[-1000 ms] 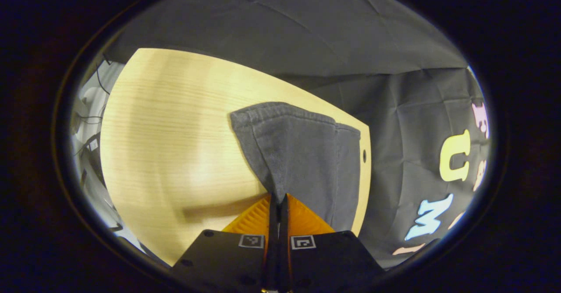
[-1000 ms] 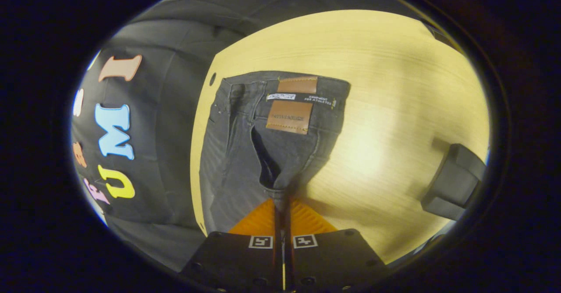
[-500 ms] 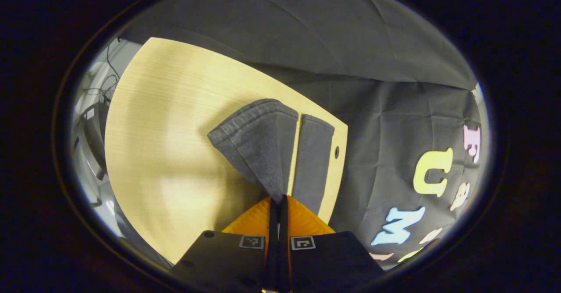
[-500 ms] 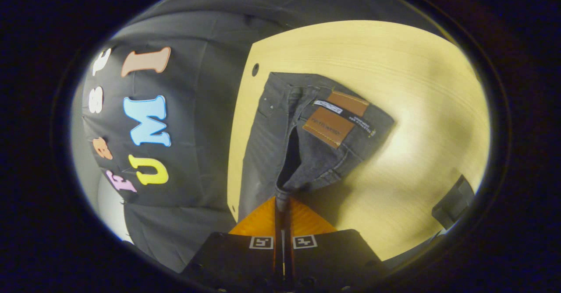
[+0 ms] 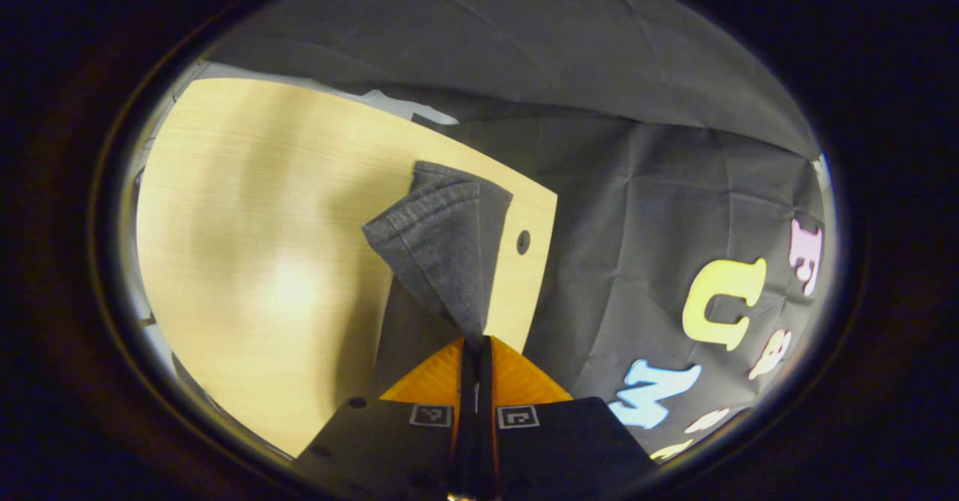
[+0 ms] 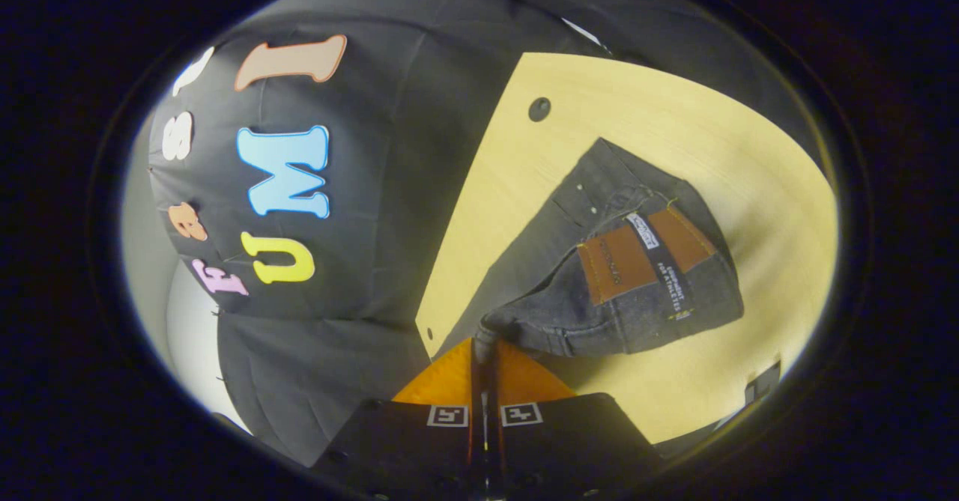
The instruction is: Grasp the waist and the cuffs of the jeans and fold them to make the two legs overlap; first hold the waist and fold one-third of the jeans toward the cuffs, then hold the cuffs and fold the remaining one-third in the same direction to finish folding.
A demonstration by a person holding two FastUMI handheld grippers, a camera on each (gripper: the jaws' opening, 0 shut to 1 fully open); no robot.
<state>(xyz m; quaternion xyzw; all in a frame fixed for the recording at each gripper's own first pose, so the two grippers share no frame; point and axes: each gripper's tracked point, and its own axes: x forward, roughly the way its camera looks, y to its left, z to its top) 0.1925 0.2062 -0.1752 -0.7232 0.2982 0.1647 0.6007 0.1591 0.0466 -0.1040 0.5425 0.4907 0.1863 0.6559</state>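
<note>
I had left gripper (image 5: 473, 345) clamped on cuff and right gripper (image 6: 484, 347) clamped on waist of the jeans (image 6: 637, 284), long axis running along bench (image 5: 247, 261) far edge, lifted leg carried toward that edge over the other.
</note>
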